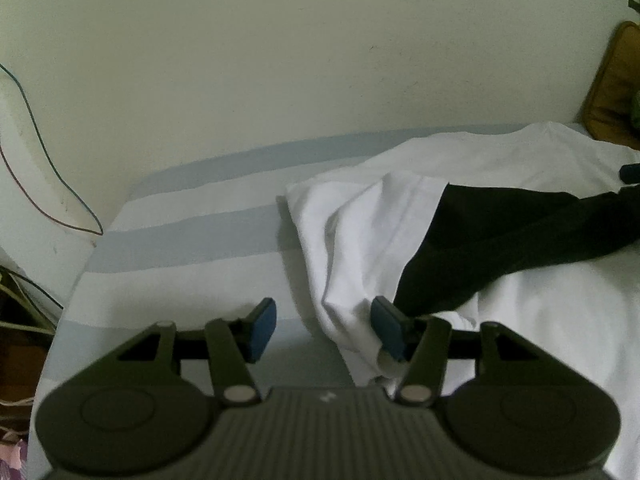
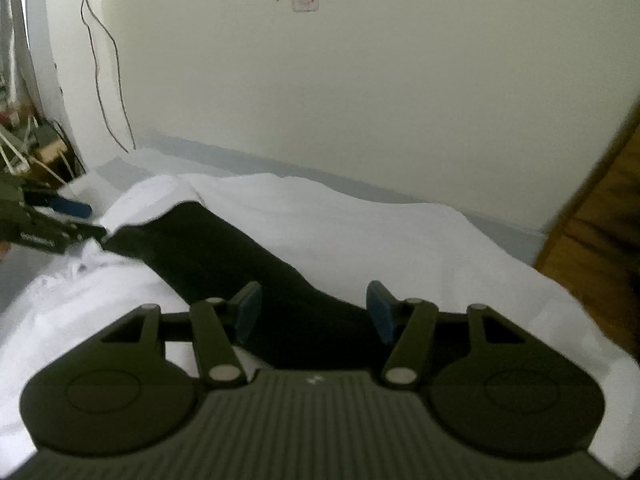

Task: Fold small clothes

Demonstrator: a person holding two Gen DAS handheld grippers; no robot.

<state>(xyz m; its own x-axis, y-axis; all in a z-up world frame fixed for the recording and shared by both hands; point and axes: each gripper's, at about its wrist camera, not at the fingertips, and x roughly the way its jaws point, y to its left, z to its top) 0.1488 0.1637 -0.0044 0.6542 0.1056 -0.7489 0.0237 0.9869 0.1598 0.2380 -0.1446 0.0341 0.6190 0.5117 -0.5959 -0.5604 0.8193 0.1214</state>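
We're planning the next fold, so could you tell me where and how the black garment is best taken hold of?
Grip the black garment at its two narrow ends, judging by its long band shape lying diagonally across the white cloth. The right gripper, open, already straddles the near end from above; the left gripper, open, would come from the far end's side.

A dark garment lies across a spread cloth on the bed, which stands against the wall. The left tongs sit at the garment's left end, over the cloth's bunched edge; the right tongs straddle its right end
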